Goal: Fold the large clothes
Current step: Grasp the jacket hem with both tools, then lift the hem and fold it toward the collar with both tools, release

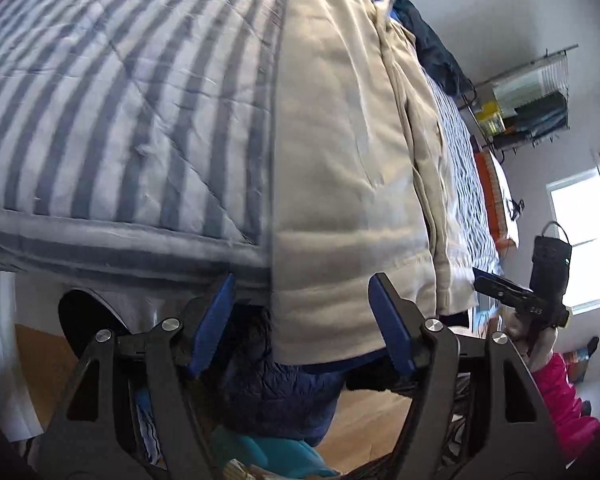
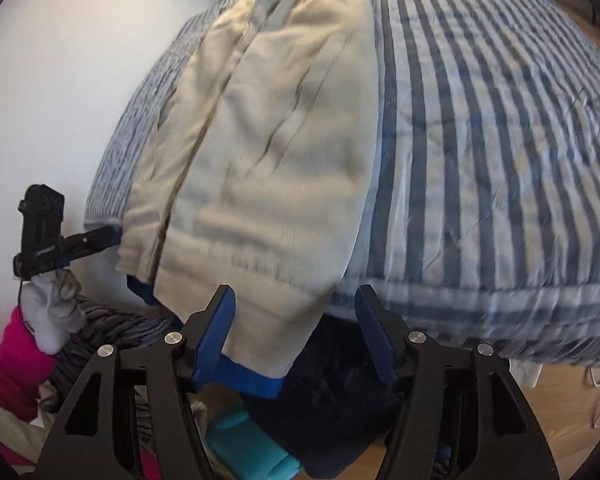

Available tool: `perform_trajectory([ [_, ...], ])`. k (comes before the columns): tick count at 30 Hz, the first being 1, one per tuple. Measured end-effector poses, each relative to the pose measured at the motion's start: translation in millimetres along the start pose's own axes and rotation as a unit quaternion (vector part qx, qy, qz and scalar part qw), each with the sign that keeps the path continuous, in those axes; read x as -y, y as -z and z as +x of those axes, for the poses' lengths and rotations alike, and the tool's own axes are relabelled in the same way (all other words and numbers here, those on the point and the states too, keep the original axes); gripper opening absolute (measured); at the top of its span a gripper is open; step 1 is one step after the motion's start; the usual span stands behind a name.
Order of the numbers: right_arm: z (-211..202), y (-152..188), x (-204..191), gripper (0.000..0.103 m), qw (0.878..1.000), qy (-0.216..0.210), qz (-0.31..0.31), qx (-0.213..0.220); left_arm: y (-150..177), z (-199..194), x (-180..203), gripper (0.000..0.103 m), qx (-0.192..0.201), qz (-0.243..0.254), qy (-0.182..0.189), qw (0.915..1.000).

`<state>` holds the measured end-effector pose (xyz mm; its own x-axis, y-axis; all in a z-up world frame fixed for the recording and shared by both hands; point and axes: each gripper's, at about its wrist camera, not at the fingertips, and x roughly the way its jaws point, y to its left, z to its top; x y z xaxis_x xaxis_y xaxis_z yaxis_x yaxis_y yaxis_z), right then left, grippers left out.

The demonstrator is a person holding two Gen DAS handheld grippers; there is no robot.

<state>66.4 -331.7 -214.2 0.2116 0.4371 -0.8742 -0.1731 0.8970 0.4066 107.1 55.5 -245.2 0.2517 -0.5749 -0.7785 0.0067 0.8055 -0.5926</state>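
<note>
— Both tongs stood wide, you say?

— Yes. My left gripper [image 1: 302, 320] had its blue pads spread apart, and the lower hem of the beige trousers [image 1: 340, 152] hung in the gap without either pad pressing on it. My right gripper [image 2: 296, 332] was just as wide, and the trouser hem drooped between its pads too, untouched as far as I could see.

— And where did the trousers lie?

— Lengthwise on the striped quilt [image 1: 120, 100], folded leg over leg, the hem hanging over the bed's edge. A strip of blue cloth [image 2: 256, 384] peeked out beneath the hem.

— Anything below?

— A dark navy quilted garment [image 1: 284, 396] lay under the bed's edge, above the wooden floor [image 1: 364, 428]. From the left camera I saw my other hand in a pink sleeve [image 1: 556, 392], near the window [image 1: 580, 240].
</note>
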Motion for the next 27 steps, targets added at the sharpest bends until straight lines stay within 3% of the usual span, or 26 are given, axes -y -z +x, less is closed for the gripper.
perform_trajectory([
  [1,5,2,-1,0.038,1.0,-0.001,-0.001,-0.011,0,2,4,0.07,-0.002,0.007,-0.002,1.0],
  [4,16,3,-4,0.013,1.0,0.009,-0.007,-0.026,3,7,16,0.058,-0.012,0.033,-0.007,0.9993],
  [5,15,0,-3,0.011,1.0,0.011,-0.009,-0.027,6,6,20,0.058,-0.01,0.042,-0.015,0.9989],
  [9,5,8,10,0.009,1.0,-0.014,0.019,-0.015,8,9,18,0.058,-0.014,0.042,-0.014,0.9989],
  [13,8,4,14,0.026,0.998,-0.05,0.028,-0.022,6,20,2,0.06,-0.041,0.003,0.018,0.999],
  [16,13,1,21,0.033,0.995,-0.084,0.036,-0.033,7,30,2,0.057,-0.061,0.002,0.037,0.9975],
  [17,17,-1,22,0.033,0.994,-0.09,0.041,-0.037,8,31,4,0.049,-0.064,0.007,0.038,0.9972],
  [20,29,-5,25,0.033,0.991,-0.111,0.052,-0.053,10,29,6,0.037,-0.066,0.012,0.035,0.9971],
  [21,32,-5,26,0.033,0.99,-0.117,0.055,-0.058,10,26,6,0.036,-0.066,0.005,0.039,0.997],
  [25,27,-9,25,0.015,0.985,-0.147,0.06,-0.063,11,14,9,0.03,-0.063,-0.006,0.049,0.9968],
  [27,19,-11,19,0.014,0.983,-0.165,0.058,-0.056,9,7,14,0.029,-0.061,-0.011,0.061,0.9962],
])
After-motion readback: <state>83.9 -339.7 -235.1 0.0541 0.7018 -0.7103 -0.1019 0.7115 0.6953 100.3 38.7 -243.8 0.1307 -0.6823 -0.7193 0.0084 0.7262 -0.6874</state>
